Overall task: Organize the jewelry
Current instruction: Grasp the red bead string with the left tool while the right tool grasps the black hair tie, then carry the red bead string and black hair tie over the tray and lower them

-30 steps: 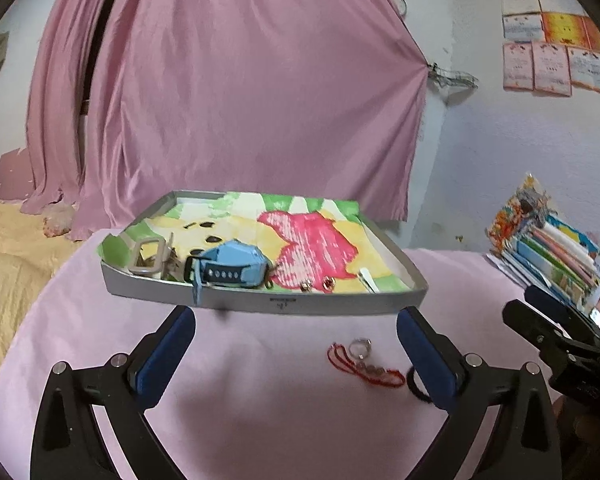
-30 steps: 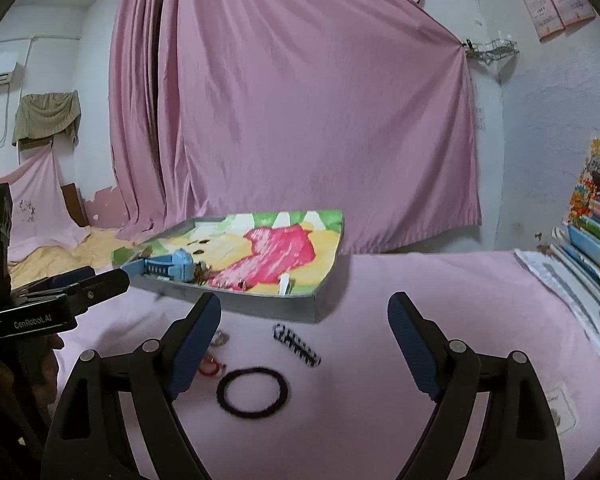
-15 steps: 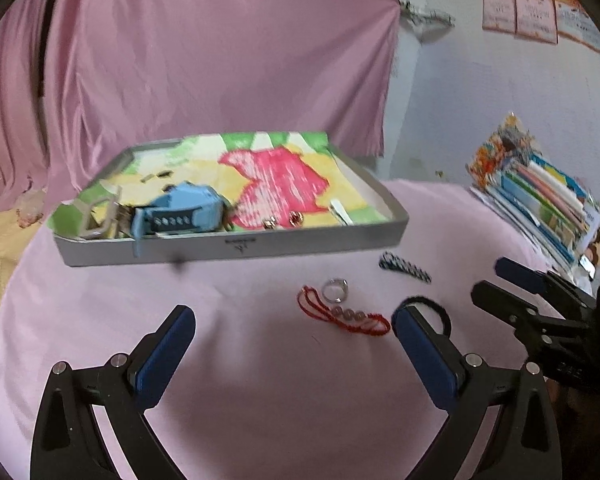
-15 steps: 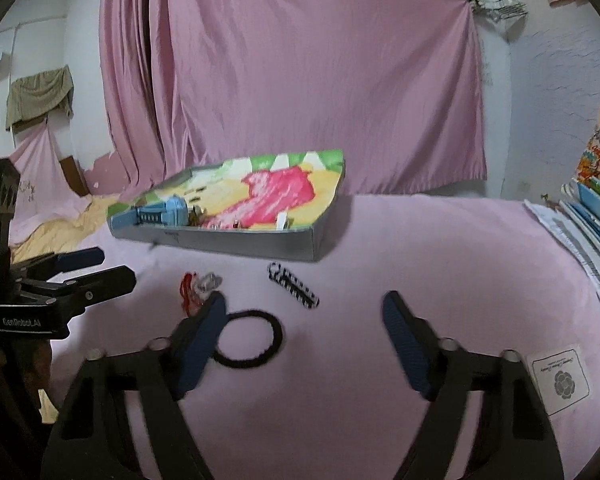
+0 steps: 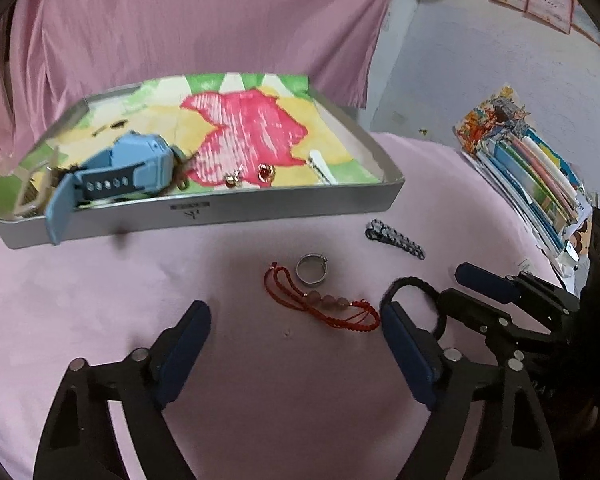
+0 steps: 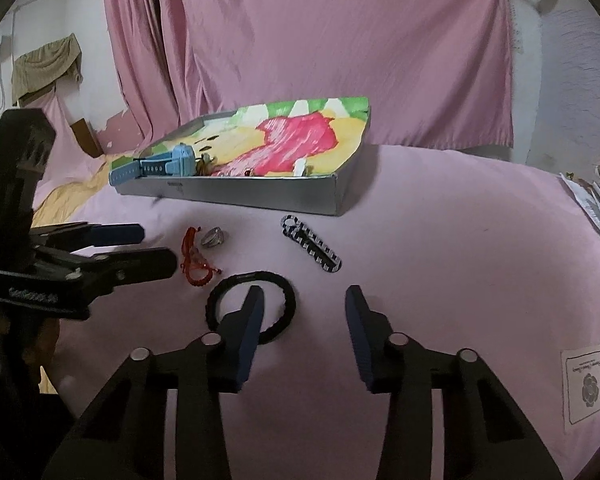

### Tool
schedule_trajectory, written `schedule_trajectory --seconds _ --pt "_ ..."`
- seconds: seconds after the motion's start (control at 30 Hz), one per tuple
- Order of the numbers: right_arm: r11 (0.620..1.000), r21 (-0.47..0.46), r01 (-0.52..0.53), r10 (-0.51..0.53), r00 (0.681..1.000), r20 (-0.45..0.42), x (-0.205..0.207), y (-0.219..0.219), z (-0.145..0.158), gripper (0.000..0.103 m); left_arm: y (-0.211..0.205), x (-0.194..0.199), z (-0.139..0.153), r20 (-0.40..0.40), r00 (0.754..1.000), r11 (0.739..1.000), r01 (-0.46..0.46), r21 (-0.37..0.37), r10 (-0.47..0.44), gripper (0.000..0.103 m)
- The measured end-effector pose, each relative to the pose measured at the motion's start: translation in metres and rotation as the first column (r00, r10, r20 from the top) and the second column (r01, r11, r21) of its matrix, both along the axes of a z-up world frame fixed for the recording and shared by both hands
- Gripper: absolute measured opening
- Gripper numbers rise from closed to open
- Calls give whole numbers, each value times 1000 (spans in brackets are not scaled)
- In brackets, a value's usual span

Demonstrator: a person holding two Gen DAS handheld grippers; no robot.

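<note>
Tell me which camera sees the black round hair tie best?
The right wrist view. There the black hair tie lies on the pink cloth as almost a whole ring, with only one claw finger over part of it. In the left wrist view, the hair tie is mostly hidden behind both claws, so only an arc shows.

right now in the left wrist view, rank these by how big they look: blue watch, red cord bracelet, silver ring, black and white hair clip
1. blue watch, clearly largest, though it lies farther from the camera
2. red cord bracelet
3. black and white hair clip
4. silver ring, smallest
</note>
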State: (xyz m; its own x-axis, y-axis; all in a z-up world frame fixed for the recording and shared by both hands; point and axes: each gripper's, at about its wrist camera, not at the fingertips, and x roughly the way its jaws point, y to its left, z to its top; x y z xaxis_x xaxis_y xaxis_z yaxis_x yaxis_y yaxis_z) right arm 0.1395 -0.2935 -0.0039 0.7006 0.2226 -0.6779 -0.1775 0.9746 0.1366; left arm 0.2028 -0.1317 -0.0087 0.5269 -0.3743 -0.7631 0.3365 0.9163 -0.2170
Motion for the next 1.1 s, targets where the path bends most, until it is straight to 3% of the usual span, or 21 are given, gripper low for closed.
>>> schedule_trajectory --seconds 0.27,0.4,0.67,0.8,0.83,0.87,1.1 --pt "999 -40 -16 14 999 -48 6 8 -2 31 -16 12 0 -23 1000 996 23 90 -21 64" --pt "998 -63 -17 13 999 -53 8 13 -1 30 -23 14 1 -19 999 991 31 131 -29 50" --pt "996 -90 -24 19 998 -56 10 16 0 18 -28 14 3 -35 997 991 78 107 -74 27" --pt "995 -92 -33 28 998 -55 10 16 -1 11 -27 13 3 -41 997 993 70 90 -67 23" --pt "995 -91 -37 32 998 -54 12 16 -1 9 -25 12 3 -44 997 994 67 84 -64 20" --pt "995 -90 -40 35 998 -54 12 16 -1 6 -25 11 3 -48 996 995 72 69 -69 9" --pt "999 -11 -43 42 998 -50 10 8 -2 4 -17 -2 4 -50 996 997 78 5 -77 7"
